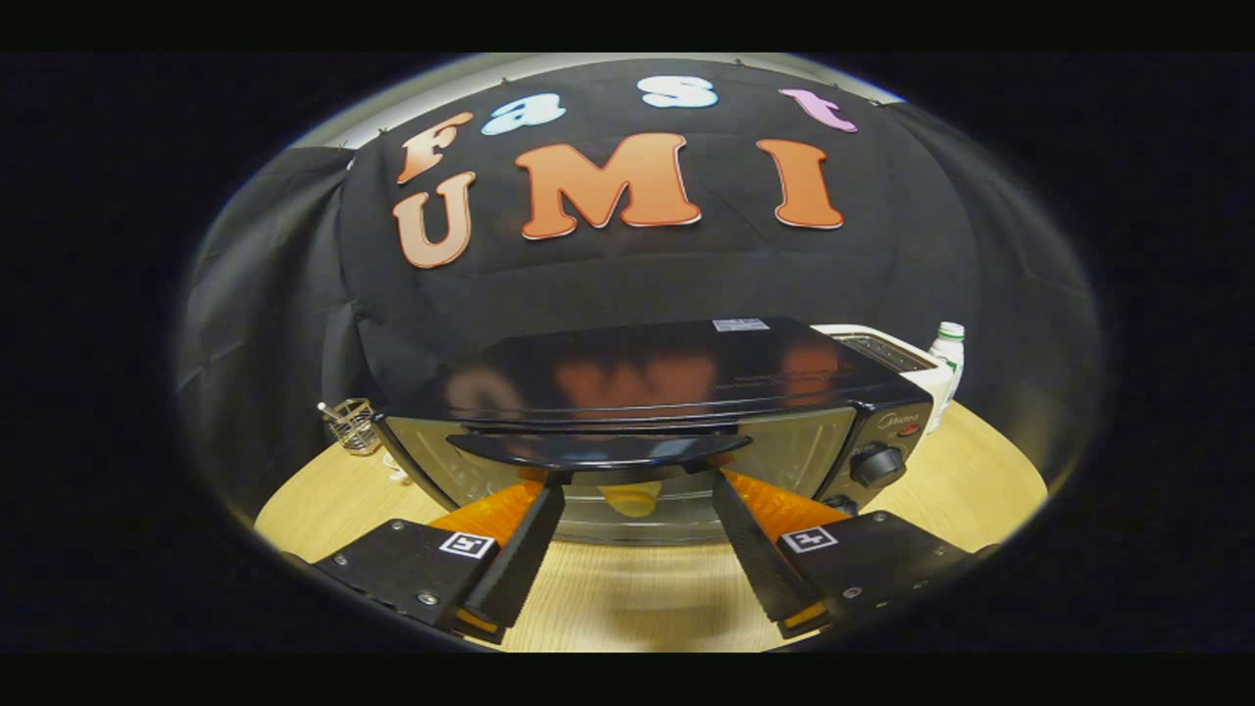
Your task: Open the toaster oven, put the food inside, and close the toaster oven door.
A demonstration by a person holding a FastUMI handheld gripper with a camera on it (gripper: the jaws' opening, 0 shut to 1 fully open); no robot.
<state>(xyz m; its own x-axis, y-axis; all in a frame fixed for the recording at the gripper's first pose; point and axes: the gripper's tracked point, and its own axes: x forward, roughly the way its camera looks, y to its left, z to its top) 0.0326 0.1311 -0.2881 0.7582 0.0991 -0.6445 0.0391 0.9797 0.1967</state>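
Your gripper has its fingers spread wide in the lower middle of the frame, their tips just under the handle of the toaster oven. Hook the handle squarely and pull down slowly. The oven is black and glossy, its door closed, with something yellow behind the glass.

toaster oven: glossy black top, black knob
food: yellow, behind the door glass
table: light wood grain
bottle: white, green label
wire basket: silver
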